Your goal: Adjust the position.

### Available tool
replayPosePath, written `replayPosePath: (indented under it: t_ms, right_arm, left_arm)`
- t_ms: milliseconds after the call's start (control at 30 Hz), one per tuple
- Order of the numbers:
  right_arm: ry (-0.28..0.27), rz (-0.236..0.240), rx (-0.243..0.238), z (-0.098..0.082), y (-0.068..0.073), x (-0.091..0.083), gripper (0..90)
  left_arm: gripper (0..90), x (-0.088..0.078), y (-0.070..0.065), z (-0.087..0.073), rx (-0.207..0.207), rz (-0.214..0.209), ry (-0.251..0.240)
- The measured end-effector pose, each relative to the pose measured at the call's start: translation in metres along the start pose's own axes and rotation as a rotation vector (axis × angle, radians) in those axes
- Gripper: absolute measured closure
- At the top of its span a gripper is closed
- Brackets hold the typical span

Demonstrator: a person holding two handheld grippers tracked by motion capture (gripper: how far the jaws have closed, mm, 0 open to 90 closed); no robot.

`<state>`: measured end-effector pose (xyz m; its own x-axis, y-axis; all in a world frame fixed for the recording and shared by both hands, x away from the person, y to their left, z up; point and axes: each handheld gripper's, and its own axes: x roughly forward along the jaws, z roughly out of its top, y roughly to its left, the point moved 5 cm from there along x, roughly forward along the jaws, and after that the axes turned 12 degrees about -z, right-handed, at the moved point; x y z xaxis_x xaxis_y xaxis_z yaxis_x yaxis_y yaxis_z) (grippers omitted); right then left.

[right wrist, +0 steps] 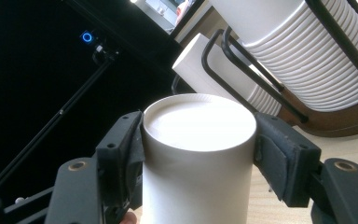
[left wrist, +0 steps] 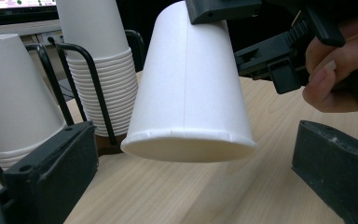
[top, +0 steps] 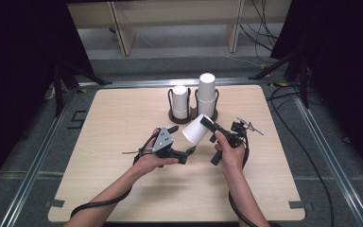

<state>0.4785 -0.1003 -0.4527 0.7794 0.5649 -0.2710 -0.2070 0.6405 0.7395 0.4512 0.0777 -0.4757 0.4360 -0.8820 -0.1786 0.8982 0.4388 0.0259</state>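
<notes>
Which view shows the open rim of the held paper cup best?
The left gripper view: the paper cup hangs mouth-down, rim in full sight. The right gripper view shows its closed base clamped by the right tool; the high view shows it small, tilted.

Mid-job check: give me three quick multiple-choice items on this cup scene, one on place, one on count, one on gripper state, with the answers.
1. Where is the loose paper cup?
A. lying on the table
B. held up between the two grippers, in front of the rack
C. on top of the taller stack

2. How many stacks of cups stand in the black wire rack?
A. one
B. two
C. four

3. How is the right gripper set?
A. wide open, nothing between
B. shut on the cup near its closed end
C. shut on the rack

Answers: B, the high view shows the cup off the table; B, a shorter stack and a taller stack; B, both pads press the cup's sides.
</notes>
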Motion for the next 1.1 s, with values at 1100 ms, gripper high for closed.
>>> replayPosePath:
  t_ms: [1100]
  right_arm:
    - [0.006,0.012,0.02,0.0,-0.001,0.003,36.2]
  left_arm:
    - [7.0,0.015,0.008,-0.006,-0.004,-0.016,0.009]
